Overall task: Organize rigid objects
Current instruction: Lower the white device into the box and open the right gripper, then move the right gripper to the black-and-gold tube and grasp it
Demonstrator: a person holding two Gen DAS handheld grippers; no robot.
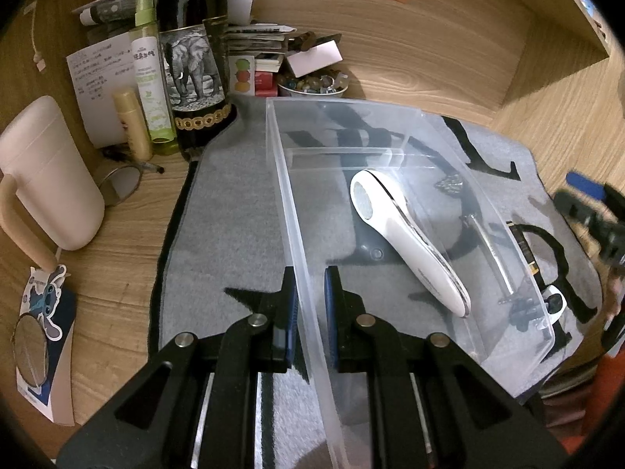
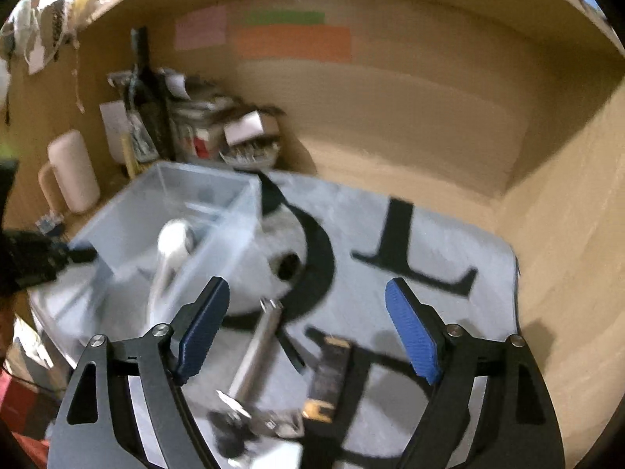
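Note:
A clear plastic bin (image 1: 484,203) stands on a grey mat (image 1: 234,211). A white handheld device (image 1: 406,242) lies inside it. My left gripper (image 1: 310,312) is shut on the bin's near left wall. My right gripper (image 2: 308,328) is open and empty above the mat, to the right of the bin (image 2: 218,199); it shows at the right edge of the left wrist view (image 1: 593,211). Below it lie a silver metal tool (image 2: 254,355), a black-and-gold bar (image 2: 328,375) and keys (image 2: 234,418). The right wrist view is blurred.
A dark wine bottle (image 1: 193,54), a green spray bottle (image 1: 150,74), a small tan bottle (image 1: 133,125), a pink mug (image 1: 47,172), papers and a bowl of stones (image 1: 312,86) crowd the back left. Wooden walls enclose the desk at the back and right.

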